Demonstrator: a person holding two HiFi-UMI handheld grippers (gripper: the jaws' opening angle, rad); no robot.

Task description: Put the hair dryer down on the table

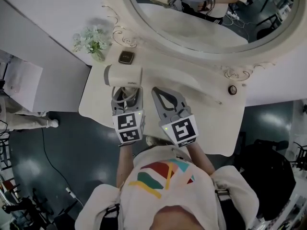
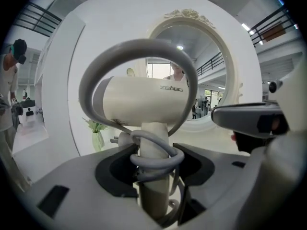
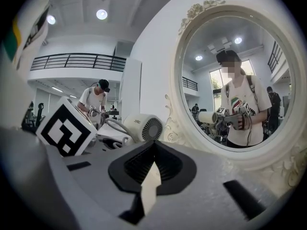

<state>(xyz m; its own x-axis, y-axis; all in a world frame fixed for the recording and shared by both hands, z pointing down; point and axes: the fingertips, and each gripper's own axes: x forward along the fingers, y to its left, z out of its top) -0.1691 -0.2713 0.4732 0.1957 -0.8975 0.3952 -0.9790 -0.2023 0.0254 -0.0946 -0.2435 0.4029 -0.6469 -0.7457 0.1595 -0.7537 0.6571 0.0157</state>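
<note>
Hair dryer (image 1: 123, 75): cream body lying crosswise over the left part of the table (image 1: 206, 104), in front of the mirror (image 1: 268, 56). Whether it touches the tabletop cannot be told. Left gripper (image 1: 127, 94): fingers clamped on the dryer's handle, with the grey cord (image 2: 139, 47) wound round the handle and looping over the body. Right gripper (image 1: 158, 91): just beside the left, fingers pressed together, nothing between them. A flower vase (image 1: 93, 43) stands at the table's far left corner.

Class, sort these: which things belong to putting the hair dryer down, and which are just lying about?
Job: hair dryer; left gripper, shut on its handle; table.
Lying about: vase of flowers; small dark case; mirror; small round object; right gripper, shut and empty.
</note>
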